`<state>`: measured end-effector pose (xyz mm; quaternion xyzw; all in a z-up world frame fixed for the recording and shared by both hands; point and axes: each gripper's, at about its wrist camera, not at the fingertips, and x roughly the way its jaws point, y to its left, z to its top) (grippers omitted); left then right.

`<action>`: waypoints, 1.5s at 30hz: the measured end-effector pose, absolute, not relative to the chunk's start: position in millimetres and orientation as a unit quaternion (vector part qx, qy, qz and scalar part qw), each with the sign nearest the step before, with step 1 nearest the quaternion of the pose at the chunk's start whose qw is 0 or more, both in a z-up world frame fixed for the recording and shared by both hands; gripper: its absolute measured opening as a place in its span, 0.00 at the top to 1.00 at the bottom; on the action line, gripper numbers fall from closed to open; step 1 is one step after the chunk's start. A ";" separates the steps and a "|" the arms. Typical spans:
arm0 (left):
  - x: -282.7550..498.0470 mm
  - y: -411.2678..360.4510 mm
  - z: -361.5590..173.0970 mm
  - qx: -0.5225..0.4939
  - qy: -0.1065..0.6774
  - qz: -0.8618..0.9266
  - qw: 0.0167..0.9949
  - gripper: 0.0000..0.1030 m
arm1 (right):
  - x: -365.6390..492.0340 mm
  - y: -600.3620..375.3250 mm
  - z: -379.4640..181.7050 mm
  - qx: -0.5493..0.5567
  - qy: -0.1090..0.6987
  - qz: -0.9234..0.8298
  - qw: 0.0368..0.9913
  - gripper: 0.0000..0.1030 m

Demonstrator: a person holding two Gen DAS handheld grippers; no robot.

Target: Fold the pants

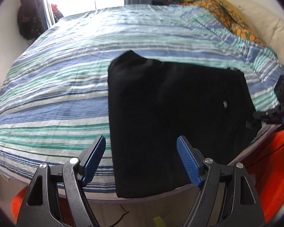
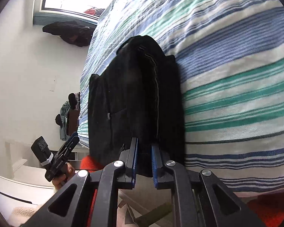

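Observation:
Black pants (image 1: 170,113) lie folded into a block near the front edge of the striped bed cover (image 1: 66,75). My left gripper (image 1: 141,139) hangs open just above the block's near left part, with nothing between its blue pads (image 1: 187,157). In the left wrist view my right gripper (image 1: 259,114) sits at the block's right edge. In the right wrist view the right gripper (image 2: 144,143) is shut on a raised fold of the pants (image 2: 138,94), and black cloth fills the narrow gap between its pads. The left gripper (image 2: 74,135) shows at lower left, held by a hand.
An orange patterned blanket (image 1: 223,9) and a cream pillow (image 1: 265,24) lie at the bed's far right. An orange-red rug (image 1: 270,160) covers the floor by the bed edge. Dark clothes (image 1: 28,19) hang on the left wall. White furniture (image 2: 19,179) stands left of the bed.

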<state>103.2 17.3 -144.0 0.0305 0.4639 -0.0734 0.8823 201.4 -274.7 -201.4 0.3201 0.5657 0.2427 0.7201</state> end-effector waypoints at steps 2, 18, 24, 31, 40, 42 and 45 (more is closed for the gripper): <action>101.9 6.2 -160.5 0.060 0.486 -0.076 0.869 0.23 | 204.3 -273.2 -192.9 0.300 0.570 0.229 0.730 0.85; 92.8 -10.1 -160.5 0.077 0.482 -0.077 0.869 0.23 | 264.4 -175.1 -152.1 -0.018 0.502 0.165 0.849 0.72; 96.1 -8.8 -162.7 0.077 0.485 -0.077 0.868 0.22 | 244.6 -184.8 -145.4 -0.033 0.484 0.157 0.860 0.72; 98.2 -7.3 -161.5 0.070 0.485 -0.076 0.868 0.22 | 170.5 -179.2 -107.5 -0.044 0.429 0.189 0.882 0.72; 98.6 -12.6 -172.7 0.080 0.488 -0.075 0.866 0.17 | 141.2 -186.0 -176.3 -0.034 0.461 0.179 0.868 0.72; 100.4 -12.2 -173.7 0.077 0.488 -0.074 0.866 0.15 | 141.9 -186.9 -177.1 -0.034 0.461 0.184 0.868 0.72; 101.6 -11.6 -175.1 0.073 0.488 -0.072 0.867 0.12 | 139.6 -191.4 -180.2 -0.023 0.455 0.191 0.870 0.72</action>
